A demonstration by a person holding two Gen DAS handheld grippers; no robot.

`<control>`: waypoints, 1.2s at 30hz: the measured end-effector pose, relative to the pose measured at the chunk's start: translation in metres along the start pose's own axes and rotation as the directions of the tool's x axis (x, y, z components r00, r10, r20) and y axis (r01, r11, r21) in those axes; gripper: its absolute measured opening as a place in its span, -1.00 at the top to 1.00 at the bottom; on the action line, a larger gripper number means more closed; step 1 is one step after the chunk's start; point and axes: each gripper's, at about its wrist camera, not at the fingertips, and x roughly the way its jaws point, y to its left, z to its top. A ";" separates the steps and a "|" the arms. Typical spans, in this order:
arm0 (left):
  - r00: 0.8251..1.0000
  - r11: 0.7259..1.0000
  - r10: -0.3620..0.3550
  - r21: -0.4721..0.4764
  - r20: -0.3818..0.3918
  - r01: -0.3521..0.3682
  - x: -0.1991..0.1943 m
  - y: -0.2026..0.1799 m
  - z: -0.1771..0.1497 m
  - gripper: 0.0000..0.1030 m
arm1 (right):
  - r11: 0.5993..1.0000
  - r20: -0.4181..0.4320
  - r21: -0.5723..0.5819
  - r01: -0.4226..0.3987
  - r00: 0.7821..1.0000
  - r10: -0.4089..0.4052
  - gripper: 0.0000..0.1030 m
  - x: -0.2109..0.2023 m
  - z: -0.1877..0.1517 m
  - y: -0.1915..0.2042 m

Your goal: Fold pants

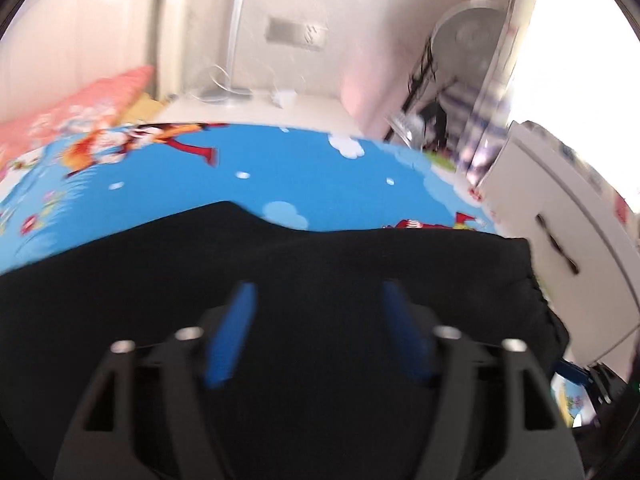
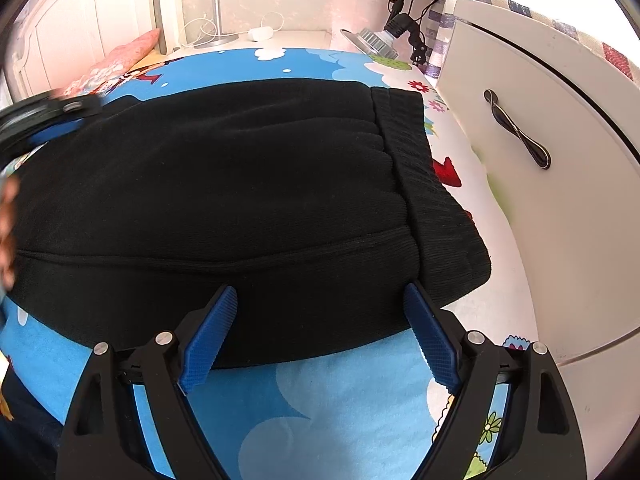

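Black pants (image 2: 240, 180) lie folded into a thick bundle on a blue cartoon-printed mat (image 2: 320, 400), with the ribbed waistband (image 2: 420, 184) on the right. My right gripper (image 2: 320, 288) is open, its blue pads (image 2: 430, 336) straddling the bundle's near edge without pressing on it. In the left wrist view, blurred, the pants (image 1: 280, 264) fill the lower half. My left gripper (image 1: 319, 286) hovers over them, open, with nothing pinched between its pads. The left gripper body (image 2: 40, 116) shows blurred at the pants' far left corner in the right wrist view.
A white cabinet (image 2: 516, 128) with a dark handle stands close on the right of the mat. A clamp lamp (image 2: 372, 42) and cables lie at the far edge. A pink pillow (image 1: 80, 108) is at the far left. Part of a hand (image 2: 6, 220) shows at the left edge.
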 end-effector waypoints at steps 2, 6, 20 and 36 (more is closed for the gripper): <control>0.996 0.999 0.046 0.007 -0.075 -0.045 -0.016 0.009 -0.022 -0.45 | 1.000 0.008 0.001 0.001 1.000 -0.001 -0.60 -0.001 -0.001 0.001; 0.986 0.993 0.099 -0.044 -0.136 -0.106 -0.040 0.042 -0.060 -0.49 | 1.000 0.032 -0.007 -0.006 0.999 0.006 -0.79 -0.003 -0.005 0.005; 0.972 0.976 0.216 0.056 -0.094 -0.212 -0.051 0.060 -0.102 -0.97 | 0.996 0.160 0.022 -0.082 0.984 0.078 -0.86 -0.049 0.013 0.018; 0.923 0.919 0.382 -0.124 0.042 -0.375 -0.124 0.159 -0.108 0.23 | 0.993 -0.006 -0.032 -0.117 0.993 0.116 -0.87 0.000 0.008 0.066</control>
